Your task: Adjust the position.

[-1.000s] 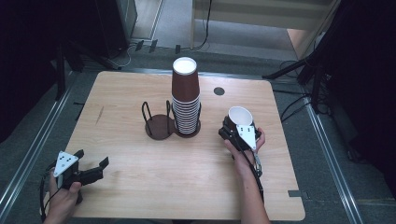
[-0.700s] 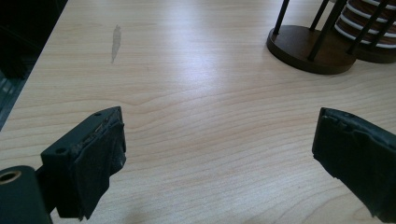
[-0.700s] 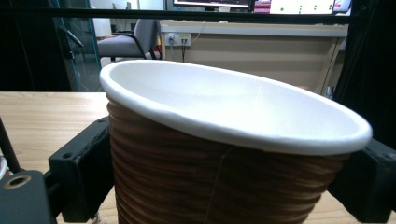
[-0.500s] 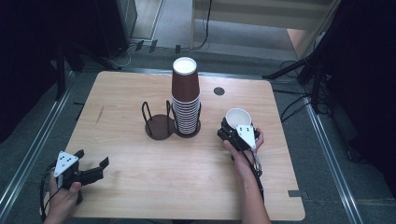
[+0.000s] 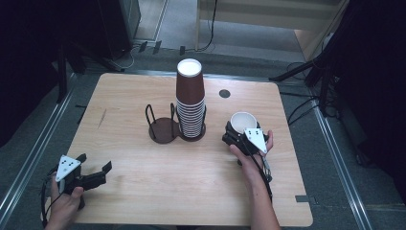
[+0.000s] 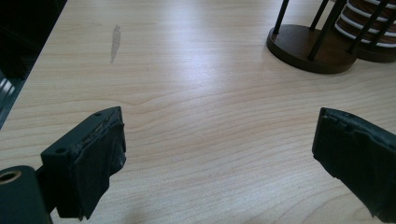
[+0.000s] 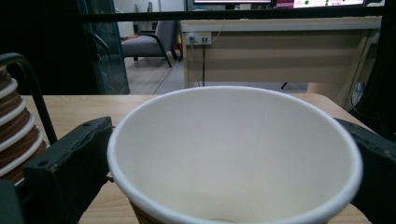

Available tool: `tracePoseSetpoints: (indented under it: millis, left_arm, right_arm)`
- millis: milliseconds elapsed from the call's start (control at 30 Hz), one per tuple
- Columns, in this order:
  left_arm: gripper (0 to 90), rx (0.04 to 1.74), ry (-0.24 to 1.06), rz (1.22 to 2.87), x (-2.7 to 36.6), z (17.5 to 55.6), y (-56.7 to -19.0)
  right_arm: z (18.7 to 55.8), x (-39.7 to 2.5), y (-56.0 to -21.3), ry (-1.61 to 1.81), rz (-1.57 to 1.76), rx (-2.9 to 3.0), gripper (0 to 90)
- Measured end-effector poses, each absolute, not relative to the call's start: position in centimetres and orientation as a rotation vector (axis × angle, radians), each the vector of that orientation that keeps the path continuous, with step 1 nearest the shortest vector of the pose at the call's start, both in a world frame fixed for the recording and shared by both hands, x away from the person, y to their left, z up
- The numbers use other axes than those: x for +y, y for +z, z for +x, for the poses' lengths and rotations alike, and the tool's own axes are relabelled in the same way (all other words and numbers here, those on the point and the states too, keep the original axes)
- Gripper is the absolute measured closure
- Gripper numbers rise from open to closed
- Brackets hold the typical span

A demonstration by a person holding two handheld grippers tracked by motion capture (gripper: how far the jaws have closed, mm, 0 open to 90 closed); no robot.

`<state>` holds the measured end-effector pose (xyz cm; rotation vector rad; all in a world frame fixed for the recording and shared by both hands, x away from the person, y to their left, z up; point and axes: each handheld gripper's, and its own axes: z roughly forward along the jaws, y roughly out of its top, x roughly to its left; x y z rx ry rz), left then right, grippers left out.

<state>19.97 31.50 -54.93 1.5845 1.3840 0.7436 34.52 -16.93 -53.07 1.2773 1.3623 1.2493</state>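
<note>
Tabletop (image 5: 143, 191) carries the spread-jawed left hand-held gripper (image 5: 93, 173); right hand-held gripper (image 7: 224, 158) clasps an upright cup (image 7: 233, 149).

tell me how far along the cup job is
Done: one paper cup stands upright on the table, apart from the inverted cup stack in the holder. In hand: the right gripper has its jaws on either side of that cup. The left gripper is open over bare wood. Left: many cups remain stacked; where this one goes next is unclear.

Overhead forward-down view; two low close views (shared cup stack (image 5: 190, 103)).
</note>
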Motion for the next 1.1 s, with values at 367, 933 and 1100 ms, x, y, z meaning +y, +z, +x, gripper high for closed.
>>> tracePoseSetpoints:
  millis: [367,933,1100]
  left_arm:
    - [3.4,1.383,0.743,1.587,31.5,20.0,-54.9]
    - [3.5,1.383,0.744,1.586,31.5,20.0,-54.9]
    - [3.4,1.384,0.747,1.588,31.5,20.0,-54.9]
  right_arm:
    - [33.0,-17.7,-51.6,1.300,1.252,1.346,0.0]
    - [30.3,-19.2,-49.9,1.355,1.214,1.322,0.0]
    - [29.6,-19.8,-49.6,1.359,1.212,1.317,0.0]
